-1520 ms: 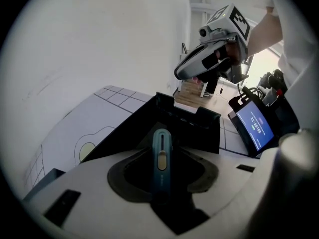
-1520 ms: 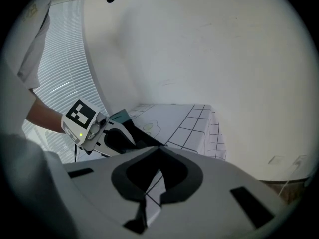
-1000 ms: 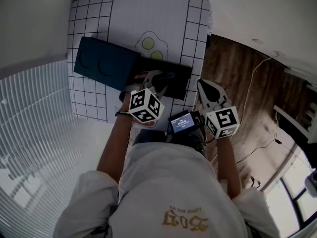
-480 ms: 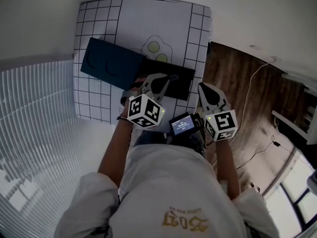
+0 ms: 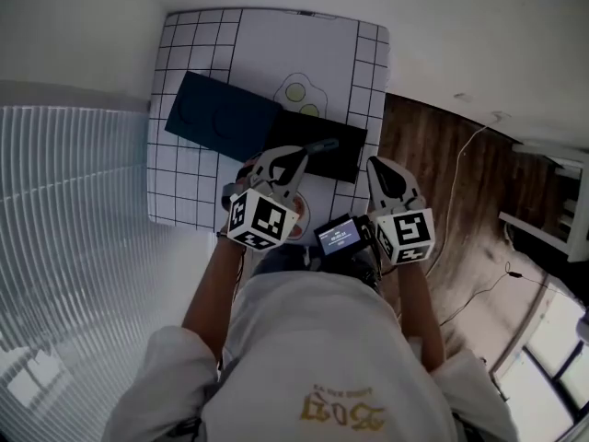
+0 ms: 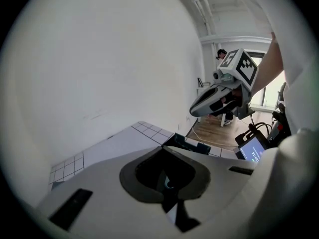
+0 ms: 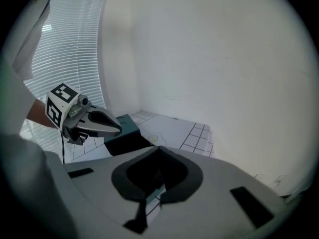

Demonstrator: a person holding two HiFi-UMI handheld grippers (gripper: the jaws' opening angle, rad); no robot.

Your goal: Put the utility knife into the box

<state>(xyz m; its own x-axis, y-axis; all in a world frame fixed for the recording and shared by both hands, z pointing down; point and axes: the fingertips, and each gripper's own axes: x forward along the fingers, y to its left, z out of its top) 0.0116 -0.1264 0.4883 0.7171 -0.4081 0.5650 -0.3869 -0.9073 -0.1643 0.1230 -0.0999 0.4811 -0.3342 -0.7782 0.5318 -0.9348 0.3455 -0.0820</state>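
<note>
A bare indoor recording room: plain white walls [image 7: 224, 59], wood-plank floor [image 5: 433, 173], slatted blinds [image 5: 74, 228], grid-marked white surface [image 5: 276, 44].

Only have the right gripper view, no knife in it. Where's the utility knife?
Observer: The head view shows a slim grey thing, likely the utility knife. It appears to lie in the open black box, just beyond the left gripper.
Operator: Left tongs clamped on it?
Observer: No. In the left gripper view the tongs have just closed, pads together with nothing gripped between them.
</note>
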